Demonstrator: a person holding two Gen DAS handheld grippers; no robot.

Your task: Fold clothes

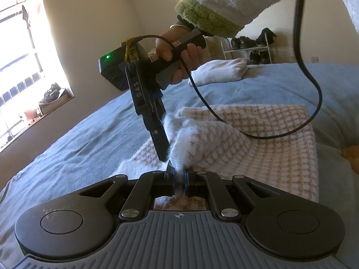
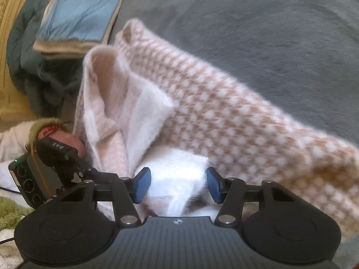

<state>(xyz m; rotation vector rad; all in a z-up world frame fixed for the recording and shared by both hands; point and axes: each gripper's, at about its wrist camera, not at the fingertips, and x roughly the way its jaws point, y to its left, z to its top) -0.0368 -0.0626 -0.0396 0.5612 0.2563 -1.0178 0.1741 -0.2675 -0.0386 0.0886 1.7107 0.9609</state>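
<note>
A fuzzy beige-and-white checked sweater (image 1: 258, 145) lies partly folded on the blue-grey bed cover (image 1: 89, 139). At the sweater's near edge my left gripper (image 1: 179, 174) is shut on a tuft of its white trim. My right gripper (image 1: 162, 154), held by a hand in a fluffy sleeve, points steeply down at the same raised fold just left of that tuft. In the right wrist view the right gripper (image 2: 178, 182) stands open, its blue pads either side of a white fold of the sweater (image 2: 224, 112) without pressing it. The left gripper (image 2: 89, 168) reaches into the fabric at the left.
A folded white garment (image 1: 219, 71) lies further back on the bed, with a shoe rack (image 1: 251, 47) against the wall behind. A folded blue cloth stack (image 2: 83, 11) sits beyond the sweater. A black cable (image 1: 314, 89) loops over the sweater. A bright window is at the left.
</note>
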